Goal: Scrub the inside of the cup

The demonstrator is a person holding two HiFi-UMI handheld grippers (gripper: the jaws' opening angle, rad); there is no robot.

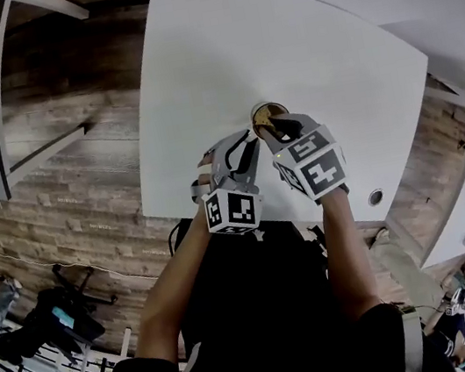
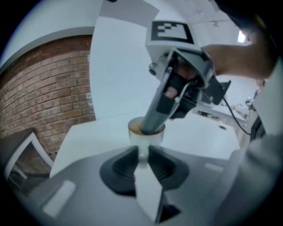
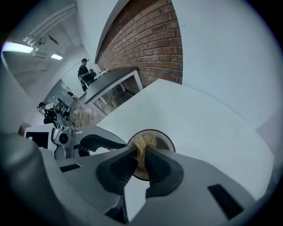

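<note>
- Bracing the cup: the left tool comes in from the side, its jaws part closed with a pad on either flank of the cup's pale wall, low on the body. I read this as a firm hold, there to stop the cup sliding or tipping under the rubbing.
- The cup stands upright on the white surface, near the middle and just ahead of the person, with its mouth open to the top.
- The right tool points steeply down into that mouth. Its jaws are nearly together, pinching a wad of straw-coloured fibre, the scrubber, which sticks out past the tips.
- The steep angle makes sense: the scrubber has to reach the inner wall and the bottom, and the side grip leaves the rim free for it.
- In the left gripper view one grey finger of the right tool dips below the rim. The scrubber's tuft sits inside, against the near wall as far as I can judge.
- The inside looks brownish. Whether that is staining or shadow, I cannot tell.
- Step in hand, by my reading: the scrubber is in and the rubbing is at or near its start.
- Risk: a hard sideways push could twist the cup in the side grip.
</note>
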